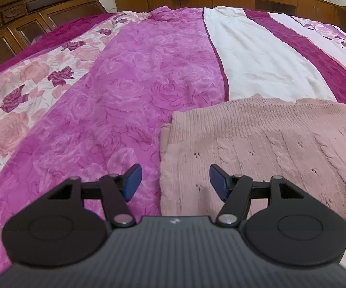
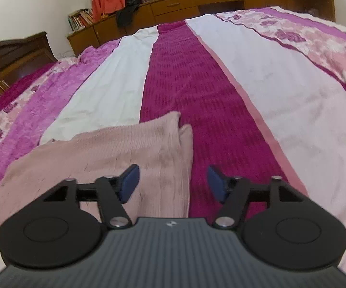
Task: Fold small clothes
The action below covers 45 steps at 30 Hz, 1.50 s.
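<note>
Both tongs [image 1: 175,182] [image 2: 173,183] gape above pink sweater [image 1: 269,144].

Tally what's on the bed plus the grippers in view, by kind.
Pink knit sweater: 1, lying flat on the bed
Bedspread, striped and floral: 1
Grippers: 2, left gripper and right gripper, both open with nothing between the pads
Total: 4
</note>
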Available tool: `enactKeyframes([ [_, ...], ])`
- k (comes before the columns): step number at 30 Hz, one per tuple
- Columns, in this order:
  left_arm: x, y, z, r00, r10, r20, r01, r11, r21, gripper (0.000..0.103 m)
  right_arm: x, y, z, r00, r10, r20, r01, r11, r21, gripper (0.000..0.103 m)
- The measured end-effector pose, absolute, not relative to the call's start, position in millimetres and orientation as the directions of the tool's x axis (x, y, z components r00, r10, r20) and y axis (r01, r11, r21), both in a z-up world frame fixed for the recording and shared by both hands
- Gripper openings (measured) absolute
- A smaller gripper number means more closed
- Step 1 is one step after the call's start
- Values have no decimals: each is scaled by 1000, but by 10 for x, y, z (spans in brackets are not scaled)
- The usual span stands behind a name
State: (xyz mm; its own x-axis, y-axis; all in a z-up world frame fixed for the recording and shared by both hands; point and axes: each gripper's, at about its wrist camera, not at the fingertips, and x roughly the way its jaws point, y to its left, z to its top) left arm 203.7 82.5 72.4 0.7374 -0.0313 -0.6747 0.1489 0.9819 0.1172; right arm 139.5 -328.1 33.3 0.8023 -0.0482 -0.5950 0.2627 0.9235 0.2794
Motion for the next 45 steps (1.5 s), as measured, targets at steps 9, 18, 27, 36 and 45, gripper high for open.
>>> enactKeyframes([
  [9,1970,879,644,709,0,-706,126,984,126,64,1071,-3216,168,776,-18,-630,273,911,310,74],
  [18,1927,896,601,697,3,-717,127,984,128,64,1046,-3209,107,763,-3,-646,274,907,320,74],
  [27,1776,937,625,689,-32,-724,126,989,77,64,1032,-3151,60,763,1,-646,284,898,336,78],
  [36,1558,990,504,646,-64,-761,46,998,-45,64,1016,-3116,-53,785,10,-619,293,874,387,85],
  [45,1406,857,442,627,-56,-777,49,998,-32,64,1080,-3044,-165,822,98,-561,263,808,527,87],
])
